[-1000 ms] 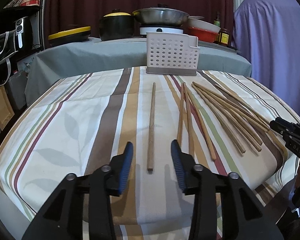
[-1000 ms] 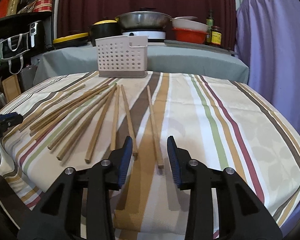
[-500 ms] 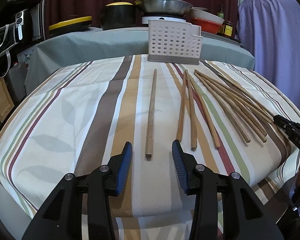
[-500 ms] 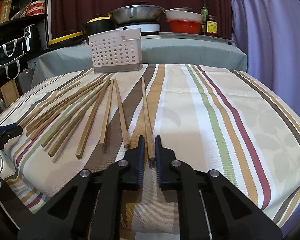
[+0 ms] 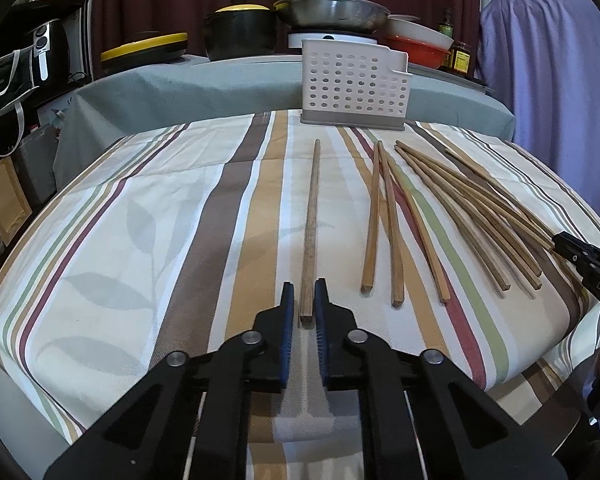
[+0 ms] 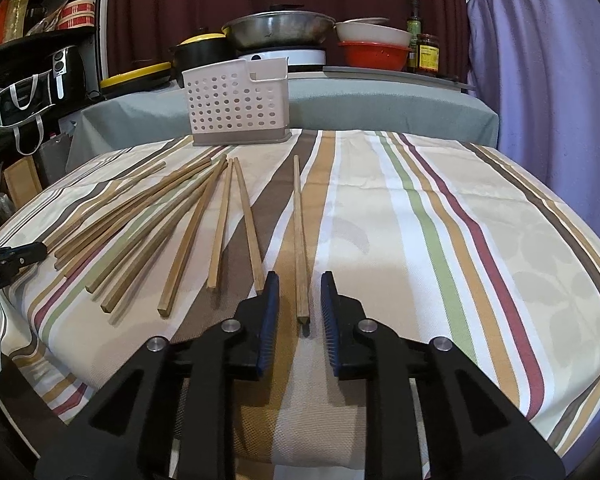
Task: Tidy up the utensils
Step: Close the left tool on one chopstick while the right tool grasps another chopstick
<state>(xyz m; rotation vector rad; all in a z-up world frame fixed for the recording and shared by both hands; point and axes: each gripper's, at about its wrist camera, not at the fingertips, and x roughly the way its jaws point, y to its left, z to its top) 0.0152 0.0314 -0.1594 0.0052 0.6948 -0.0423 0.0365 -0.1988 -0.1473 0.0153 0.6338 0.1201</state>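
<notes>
Several wooden chopsticks lie on the striped tablecloth. In the left wrist view my left gripper (image 5: 301, 300) is closed around the near end of a lone chopstick (image 5: 312, 216); the rest fan out to its right (image 5: 452, 208). In the right wrist view my right gripper (image 6: 300, 292) is open, its jaws on either side of the near end of a lone chopstick (image 6: 299, 232), with the others to its left (image 6: 148, 220). A white perforated utensil holder stands upright at the table's far edge (image 5: 354, 84) (image 6: 236, 106).
Behind the table a grey-covered counter (image 5: 220, 84) carries pots, a steel wok (image 5: 332, 10), bowls and jars. A purple cloth (image 5: 552, 80) hangs at the right. Shelves with bags stand at the left. The other gripper's tip shows at each view's edge (image 5: 584, 258) (image 6: 12, 258).
My left gripper has closed from wide open onto the lone chopstick's near end. My right gripper closed near its chopstick half a second ago and has opened again.
</notes>
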